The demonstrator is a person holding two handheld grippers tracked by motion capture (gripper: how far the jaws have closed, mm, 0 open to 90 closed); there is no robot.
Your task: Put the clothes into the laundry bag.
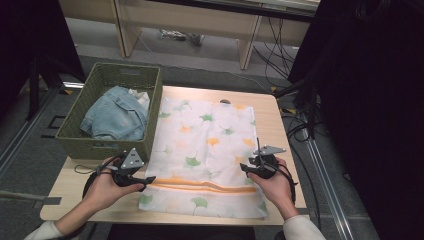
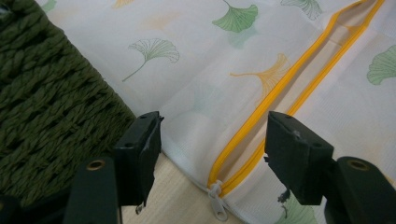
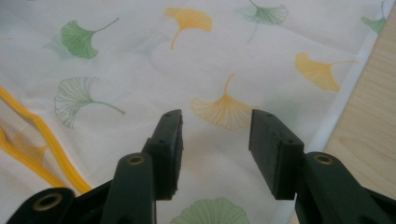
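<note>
Pale wooden table (image 1: 70, 185), mesh zippered laundry bag (image 1: 205, 150), woven basket (image 1: 107, 107) probably wicker, left claw (image 2: 212, 140) and right claw (image 3: 215, 140) apart

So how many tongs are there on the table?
2. The left tongs hover open at the bag's zipper end by the basket. The right tongs hover open over the bag's right edge.

Green woven basket (image 1: 107, 136) w/ denim clothes (image 1: 116, 117) at table's (image 1: 70, 192) left; cables (image 1: 280, 47) behind.
</note>
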